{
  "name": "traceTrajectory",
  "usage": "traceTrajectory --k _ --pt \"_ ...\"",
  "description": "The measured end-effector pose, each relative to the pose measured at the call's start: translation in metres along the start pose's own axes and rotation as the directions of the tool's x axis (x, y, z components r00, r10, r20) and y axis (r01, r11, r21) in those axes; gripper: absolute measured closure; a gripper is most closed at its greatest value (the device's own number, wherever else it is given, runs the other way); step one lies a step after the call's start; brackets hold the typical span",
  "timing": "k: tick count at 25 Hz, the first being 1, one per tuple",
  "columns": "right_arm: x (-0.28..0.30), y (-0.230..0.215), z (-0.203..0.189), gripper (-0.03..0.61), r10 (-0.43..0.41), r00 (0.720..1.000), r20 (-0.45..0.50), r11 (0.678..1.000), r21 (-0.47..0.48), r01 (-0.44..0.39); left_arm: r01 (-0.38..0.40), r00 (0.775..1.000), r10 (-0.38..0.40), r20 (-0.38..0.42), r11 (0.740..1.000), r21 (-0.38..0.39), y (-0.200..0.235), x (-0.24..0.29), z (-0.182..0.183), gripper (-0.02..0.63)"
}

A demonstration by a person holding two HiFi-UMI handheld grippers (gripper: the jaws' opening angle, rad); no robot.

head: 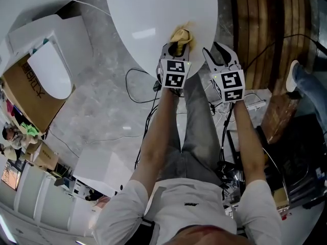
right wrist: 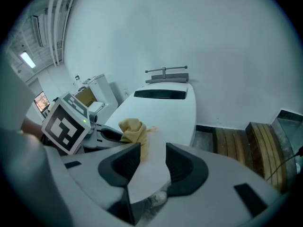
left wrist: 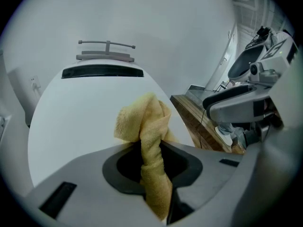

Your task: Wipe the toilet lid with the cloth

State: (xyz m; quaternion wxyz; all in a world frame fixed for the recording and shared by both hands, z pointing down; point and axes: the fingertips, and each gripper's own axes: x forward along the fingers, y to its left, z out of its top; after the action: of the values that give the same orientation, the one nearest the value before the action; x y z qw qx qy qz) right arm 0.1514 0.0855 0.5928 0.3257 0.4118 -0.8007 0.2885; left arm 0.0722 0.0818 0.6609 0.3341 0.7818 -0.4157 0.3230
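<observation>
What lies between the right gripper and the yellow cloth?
Only bare white toilet lid lies between the open right gripper and the cloth. The right gripper view shows this.

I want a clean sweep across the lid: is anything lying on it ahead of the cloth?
Nothing visible. The cloth, clamped in the left gripper, is at the near edge of the toilet lid; the white surface beyond is bare. The open right gripper is beside it, at the lid's right edge.

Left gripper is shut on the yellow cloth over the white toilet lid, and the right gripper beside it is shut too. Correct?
No: the right gripper is open and empty, as the right gripper view shows. The left gripper is shut on the yellow cloth over the white toilet lid.
</observation>
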Motion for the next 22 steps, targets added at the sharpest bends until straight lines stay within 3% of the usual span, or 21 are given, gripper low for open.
traceTrajectory --k 22 --pt "0.027 0.074 0.011 0.394 0.081 0.996 -0.03 0.992 -0.092 -0.084 -0.14 0.99 0.142 0.007 0.984 -0.112 0.102 -0.064 -0.046 0.509"
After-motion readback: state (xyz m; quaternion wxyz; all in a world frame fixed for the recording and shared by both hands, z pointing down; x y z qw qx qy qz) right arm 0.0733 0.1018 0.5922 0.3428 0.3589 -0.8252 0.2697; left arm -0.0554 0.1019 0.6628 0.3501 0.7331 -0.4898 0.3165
